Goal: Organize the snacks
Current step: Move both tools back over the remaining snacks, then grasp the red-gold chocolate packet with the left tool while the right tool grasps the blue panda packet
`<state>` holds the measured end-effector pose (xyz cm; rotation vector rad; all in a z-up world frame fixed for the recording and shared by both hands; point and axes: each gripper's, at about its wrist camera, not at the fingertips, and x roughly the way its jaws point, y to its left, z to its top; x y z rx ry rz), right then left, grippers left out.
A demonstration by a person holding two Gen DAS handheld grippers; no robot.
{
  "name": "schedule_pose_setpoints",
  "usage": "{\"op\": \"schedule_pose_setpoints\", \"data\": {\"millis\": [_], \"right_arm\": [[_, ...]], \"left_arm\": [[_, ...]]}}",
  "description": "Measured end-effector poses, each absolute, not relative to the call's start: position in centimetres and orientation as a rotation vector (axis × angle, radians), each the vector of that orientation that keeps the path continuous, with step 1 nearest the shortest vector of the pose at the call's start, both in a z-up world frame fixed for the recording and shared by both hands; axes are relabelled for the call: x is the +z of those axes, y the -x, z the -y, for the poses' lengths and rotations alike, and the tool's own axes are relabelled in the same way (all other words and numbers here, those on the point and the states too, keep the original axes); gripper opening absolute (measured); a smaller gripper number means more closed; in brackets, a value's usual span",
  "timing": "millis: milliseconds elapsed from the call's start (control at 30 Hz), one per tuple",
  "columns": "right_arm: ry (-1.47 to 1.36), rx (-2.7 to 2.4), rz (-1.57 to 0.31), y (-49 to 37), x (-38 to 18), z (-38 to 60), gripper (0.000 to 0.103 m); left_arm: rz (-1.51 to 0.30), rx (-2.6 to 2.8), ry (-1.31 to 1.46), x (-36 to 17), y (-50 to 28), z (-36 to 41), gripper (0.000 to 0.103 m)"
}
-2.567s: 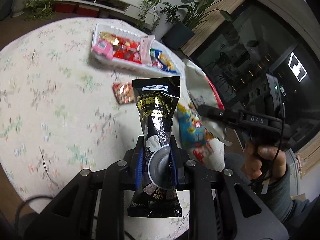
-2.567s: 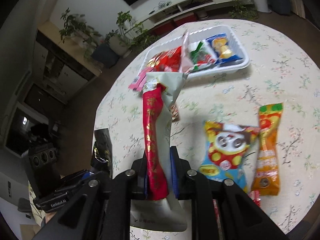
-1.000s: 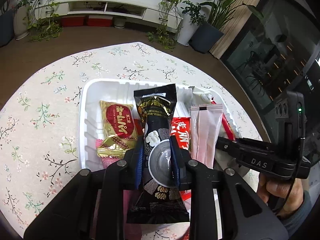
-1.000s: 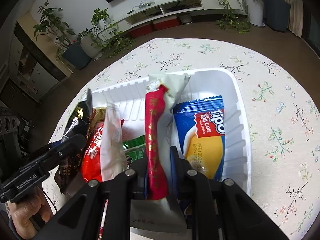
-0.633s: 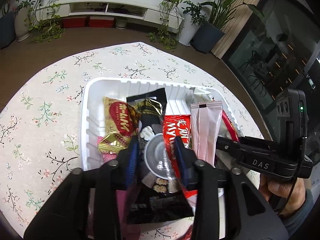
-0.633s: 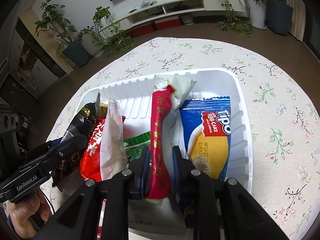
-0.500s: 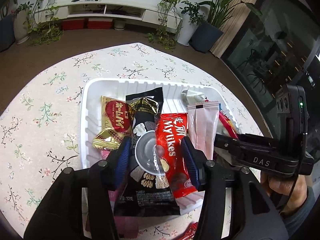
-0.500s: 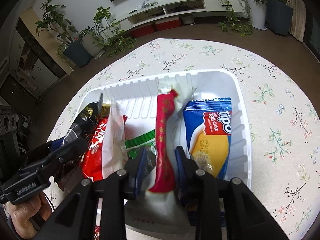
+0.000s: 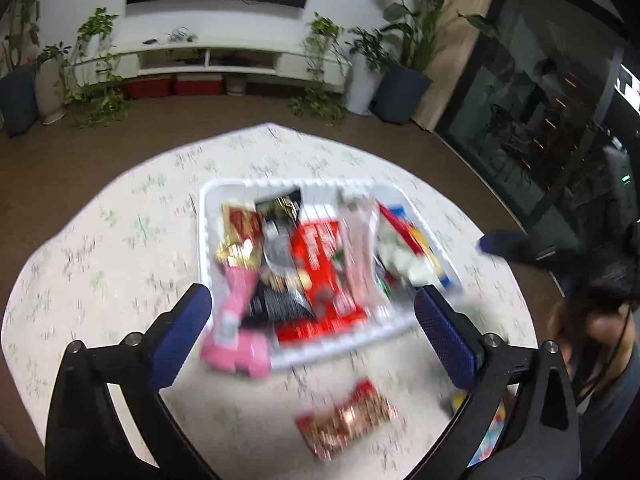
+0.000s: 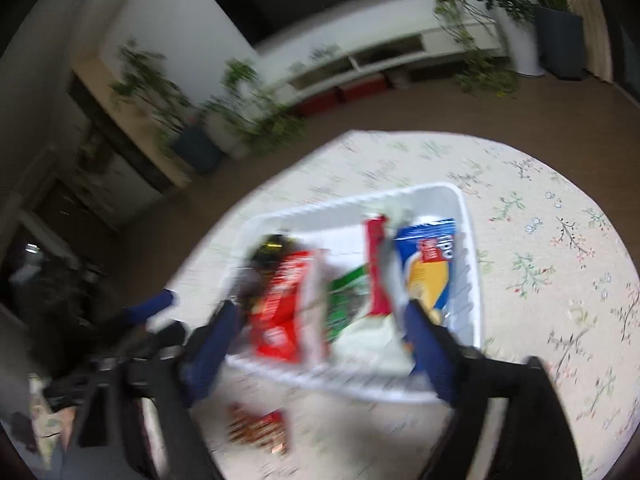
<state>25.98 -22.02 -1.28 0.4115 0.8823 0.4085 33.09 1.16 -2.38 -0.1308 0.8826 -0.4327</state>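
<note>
Left gripper (image 9: 312, 322) and right gripper (image 10: 320, 344) are seen with jaws opening wide, nothing pinched — snacks (image 9: 316, 256) lie in the white tray (image 9: 204, 240), mid-table. Both should be lifted straight clear so no wrapper is snagged; a loose red packet (image 9: 346, 420) is left beside the tray for the next pick. Floral tablecloth (image 9: 120, 240), round table — living room, potted plants (image 9: 96, 92), white TV shelf (image 9: 224, 56).
</note>
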Motion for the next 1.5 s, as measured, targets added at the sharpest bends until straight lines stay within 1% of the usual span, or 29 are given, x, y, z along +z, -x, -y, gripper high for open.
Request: {"op": "schedule_pose_setpoints", "data": {"millis": [67, 200, 300, 400, 467, 533, 633, 900, 967, 1033, 1133, 1233, 1367, 1467, 1500], "right_arm": [[-0.454, 0.455, -0.841, -22.6, -0.2, 23.2, 0.102], [-0.5, 0.443, -0.799, -16.7, 0.1, 25.2, 0.103], [-0.565, 0.412, -0.78, -11.6, -0.9, 27.0, 0.103], [-0.644, 0.379, -0.794, -7.6, -2.9, 28.1, 0.103], [-0.665, 0.361, -0.806, -5.6, -4.0, 28.1, 0.103], [-0.671, 0.354, -0.819, -4.1, -4.7, 27.6, 0.103], [-0.642, 0.354, -0.843, -2.9, -5.4, 26.6, 0.102], [-0.592, 0.409, -0.862, -2.4, -6.2, 24.6, 0.099], [-0.59, 0.408, -0.862, -2.4, -6.3, 24.6, 0.098], [-0.597, 0.412, -0.862, -2.5, -6.4, 24.7, 0.098], [-0.601, 0.414, -0.868, -2.5, -6.5, 24.8, 0.098], [-0.596, 0.423, -0.876, -2.6, -6.6, 24.6, 0.098], [-0.585, 0.436, -0.891, -2.9, -6.8, 24.2, 0.098], [-0.582, 0.441, -0.897, -3.1, -7.0, 24.1, 0.098], [-0.582, 0.443, -0.897, -3.1, -7.0, 24.1, 0.098]], "left_arm": [[-0.892, -0.441, 0.115, -2.7, -31.1, -1.3, 0.103], [-0.875, -0.47, -0.025, -3.5, -26.0, 0.3, 0.103], [-0.853, -0.457, -0.114, -4.3, -21.8, 1.3, 0.103], [-0.898, -0.432, -0.045, -5.3, -19.1, 0.9, 0.103], [-0.932, -0.417, 0.034, -6.2, -17.9, 0.0, 0.103], [-0.969, -0.417, 0.054, -7.3, -17.3, -0.2, 0.103], [-1.002, -0.436, 0.009, -8.0, -17.2, -0.1, 0.103], [-0.988, -0.541, -0.179, -6.4, -20.3, 1.8, 0.102], [-1.001, -0.589, -0.262, -6.7, -21.5, 2.9, 0.1], [-1.035, -0.649, -0.334, -7.3, -22.8, 4.0, 0.094], [-1.074, -0.689, -0.407, -8.0, -24.8, 5.0, 0.093], [-1.11, -0.732, -0.439, -8.5, -26.6, 5.5, 0.091], [-1.174, -0.783, -0.473, -9.6, -28.0, 6.3, 0.091], [-1.21, -0.796, -0.49, -10.7, -28.6, 6.8, 0.086], [-1.219, -0.802, -0.486, -10.9, -28.7, 6.9, 0.082]]}}
